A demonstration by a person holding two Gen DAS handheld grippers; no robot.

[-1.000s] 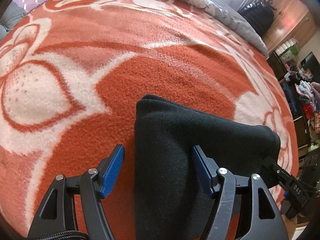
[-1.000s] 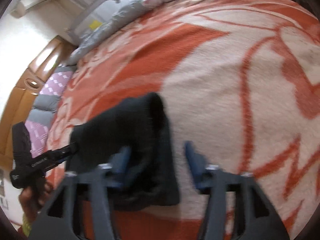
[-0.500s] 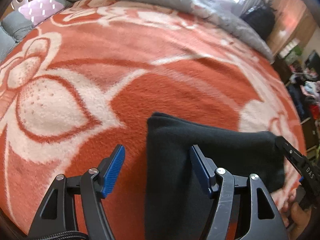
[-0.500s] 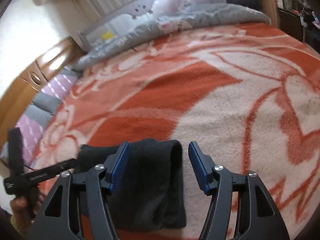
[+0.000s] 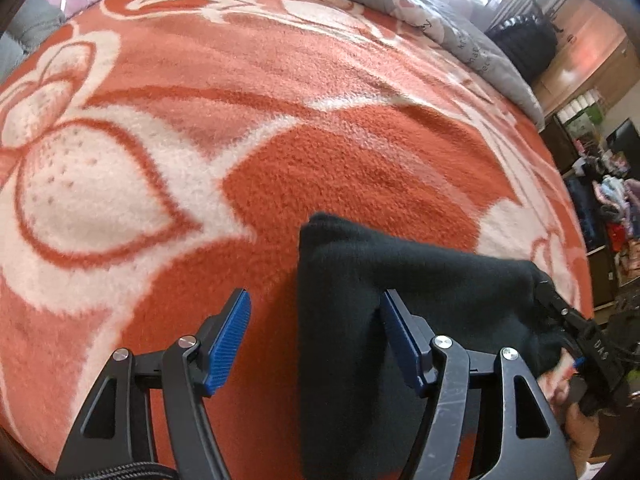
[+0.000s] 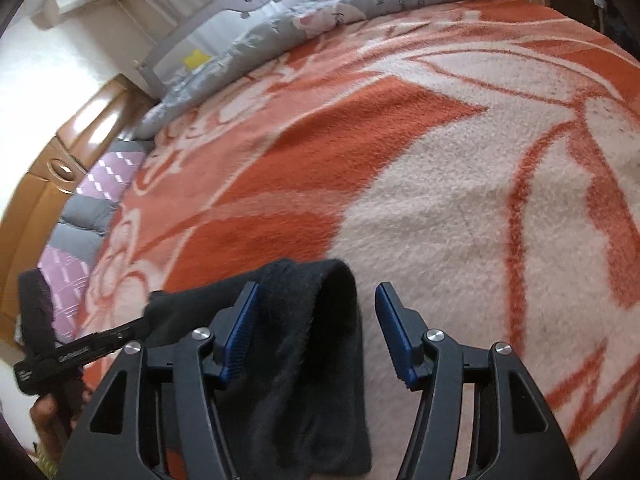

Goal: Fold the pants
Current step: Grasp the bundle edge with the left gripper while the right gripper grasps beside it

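Note:
The black pants [image 5: 400, 300] lie folded into a thick bundle on the orange and white blanket [image 5: 320, 140]. My left gripper [image 5: 314, 332] is open, its jaws straddling the bundle's left end. In the right wrist view the pants [image 6: 308, 340] lie between the jaws of my right gripper [image 6: 316, 332], which is open over the bundle's right end. The right gripper's tip shows at the far right of the left wrist view [image 5: 576, 332]. The left gripper's tip shows at the left of the right wrist view [image 6: 80, 352].
A grey quilt [image 5: 400, 8] lies bunched along the far edge of the bed. Purple and grey pillows [image 6: 92, 200] sit by the wooden headboard [image 6: 52, 160]. Shelves and clutter [image 5: 608, 200] stand beyond the bed's right side.
Both grippers stay open over the folded bundle. The right gripper has drawn back and lifted from the pants over the last second. The pants have settled flatter.

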